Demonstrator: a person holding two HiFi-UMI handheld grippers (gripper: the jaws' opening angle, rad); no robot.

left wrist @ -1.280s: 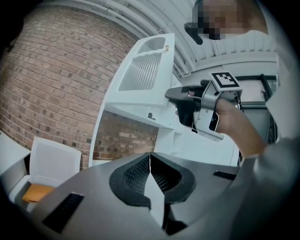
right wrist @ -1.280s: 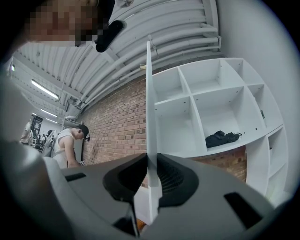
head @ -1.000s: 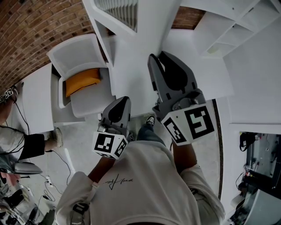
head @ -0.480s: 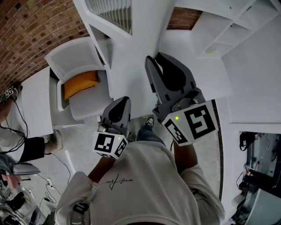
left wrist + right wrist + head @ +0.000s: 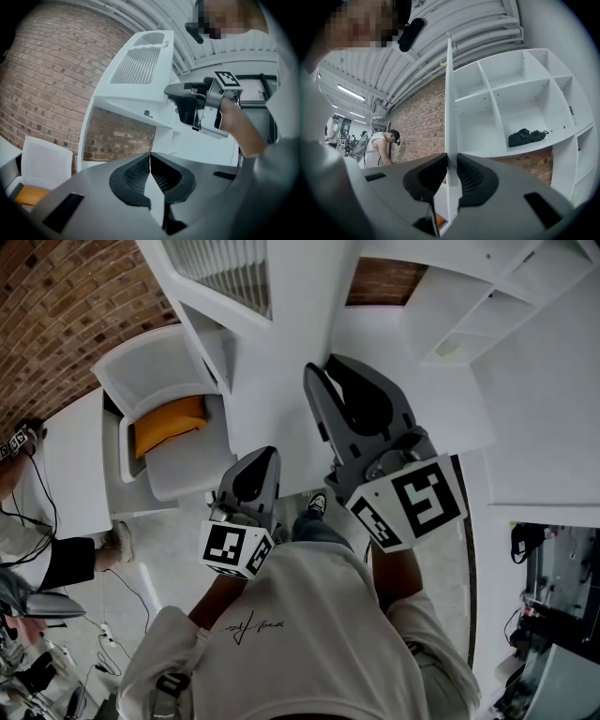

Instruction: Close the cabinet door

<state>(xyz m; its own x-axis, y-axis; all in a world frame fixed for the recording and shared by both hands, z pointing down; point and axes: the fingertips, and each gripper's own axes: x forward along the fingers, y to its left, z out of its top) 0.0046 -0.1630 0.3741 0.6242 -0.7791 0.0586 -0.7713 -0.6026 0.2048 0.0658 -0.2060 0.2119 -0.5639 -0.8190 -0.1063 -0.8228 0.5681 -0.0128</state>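
The white cabinet door (image 5: 281, 381), slatted at its top, stands swung out from the open white shelf cabinet (image 5: 450, 306). My right gripper (image 5: 319, 381) is shut on the door's free edge. In the right gripper view the door edge (image 5: 450, 93) runs straight up between the two black pads, with the shelves (image 5: 511, 108) to its right. My left gripper (image 5: 255, 465) hangs lower and to the left, shut on nothing and clear of the door. The left gripper view shows its pads (image 5: 161, 176) pressed together, with the right gripper (image 5: 187, 105) on the door (image 5: 140, 70) ahead.
A white chair (image 5: 159, 362) with an orange cushion (image 5: 169, 420) stands left of the door against the brick wall (image 5: 66, 296). A person (image 5: 379, 145) stands further left. A black bag (image 5: 527, 137) lies on one shelf. White tables flank the aisle.
The door and my right gripper on it have shifted slightly to the left in the head view. The left gripper has stayed where it was.
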